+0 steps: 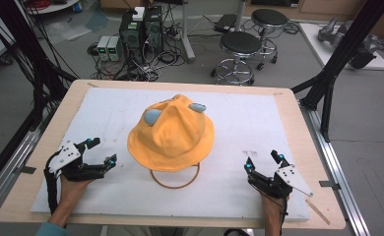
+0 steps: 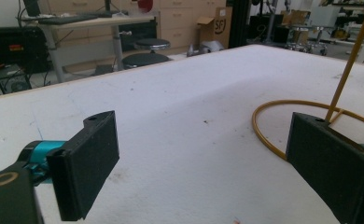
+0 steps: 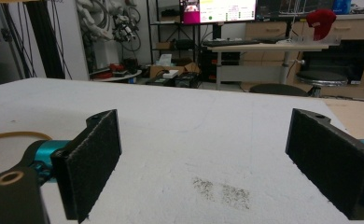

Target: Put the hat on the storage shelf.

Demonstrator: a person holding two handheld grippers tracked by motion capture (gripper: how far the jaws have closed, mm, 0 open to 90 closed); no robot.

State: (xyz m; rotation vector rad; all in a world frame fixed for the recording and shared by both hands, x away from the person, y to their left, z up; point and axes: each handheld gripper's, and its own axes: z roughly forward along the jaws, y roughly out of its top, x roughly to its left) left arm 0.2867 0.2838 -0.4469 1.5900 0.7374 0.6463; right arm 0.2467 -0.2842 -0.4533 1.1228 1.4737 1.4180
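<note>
Table (image 1: pixel 25 194): a light wooden top with rounded corners, covered almost to its edges by a white mat (image 1: pixel 249 118) of matte, slightly pilled texture; faint grey scuffs are seen on the mat in the right gripper view.

Hat (image 1: pixel 173 135): a soft bucket hat in orange-yellow fabric with a drooping round brim, carried above the middle of the mat on a stand. Two small ear-like flaps with grey-blue inner patches are set on the crown. No writing can be read on it.

Stand (image 1: pixel 175 184): thin yellow wire, formed as a flat ring lying on the mat with a slim rod rising from it; the ring is seen below the brim on the side of the table's near edge, and in the left gripper view the rod is seen slanting upward.

Left gripper (image 1: pixel 101 152): black body, teal fittings, grey three-cornered plate on top; held in a hand (image 1: pixel 72 189) near the table's near-left corner, just left of the hat brim and apart from it. Its flat, rough black pads (image 2: pixel 84 163) are spread wide with nothing between them.

Right gripper (image 1: pixel 264 161): of the same make, held near the near-right corner, well apart from the hat. Its pads (image 3: pixel 89 163) are likewise spread wide over bare mat.
</note>
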